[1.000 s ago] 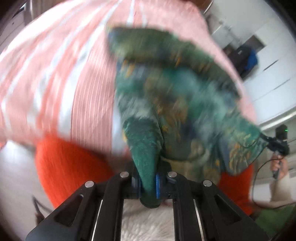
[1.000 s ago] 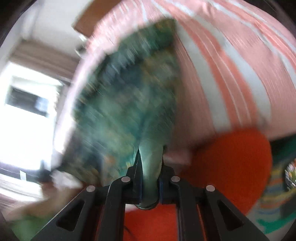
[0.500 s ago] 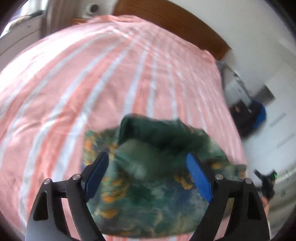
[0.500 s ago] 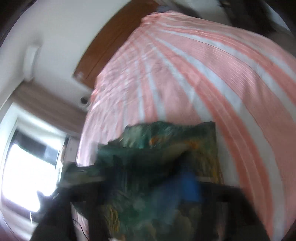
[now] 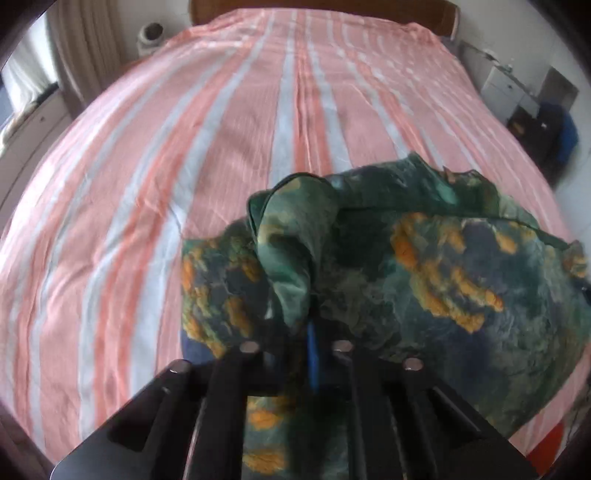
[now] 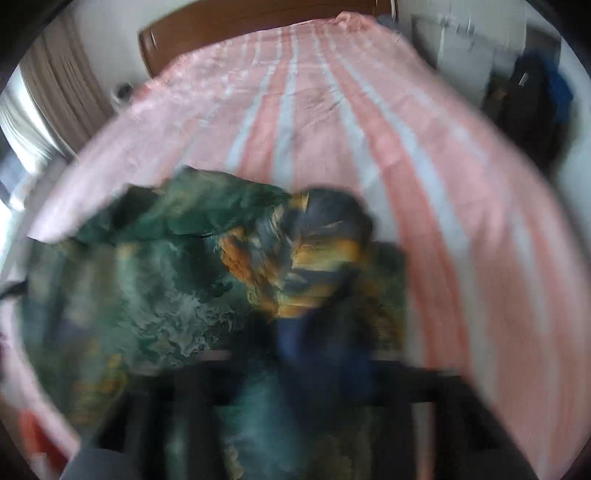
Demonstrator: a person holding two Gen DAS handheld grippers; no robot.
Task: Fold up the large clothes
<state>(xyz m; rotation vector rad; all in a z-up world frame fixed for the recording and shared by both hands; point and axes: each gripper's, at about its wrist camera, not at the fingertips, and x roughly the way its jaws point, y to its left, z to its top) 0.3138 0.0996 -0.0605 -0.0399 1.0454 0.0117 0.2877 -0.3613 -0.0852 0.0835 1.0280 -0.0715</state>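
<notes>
A dark green garment (image 5: 424,266) with orange and navy blotches lies bunched on the near part of a pink-and-white striped bedsheet (image 5: 184,147). In the left wrist view my left gripper (image 5: 310,325) is shut on a raised green fold at the garment's left side. The right wrist view is blurred. It shows the same garment (image 6: 155,295) spread to the left, and my right gripper (image 6: 314,332) shut on a navy and orange bunch of it at its right side. The striped sheet (image 6: 443,184) stretches away beyond it.
A wooden headboard (image 5: 317,11) closes the far end of the bed. Curtains (image 5: 85,48) and a round grey object (image 5: 149,37) stand far left. A white cabinet (image 5: 506,88) and a dark bag (image 5: 550,133) are at the right. Something orange (image 5: 546,443) shows at the bed's near right edge.
A second ago both grippers held the garment up. Half a second ago the left one stood open over it lying on the bed. Now both are shut on fresh folds.
</notes>
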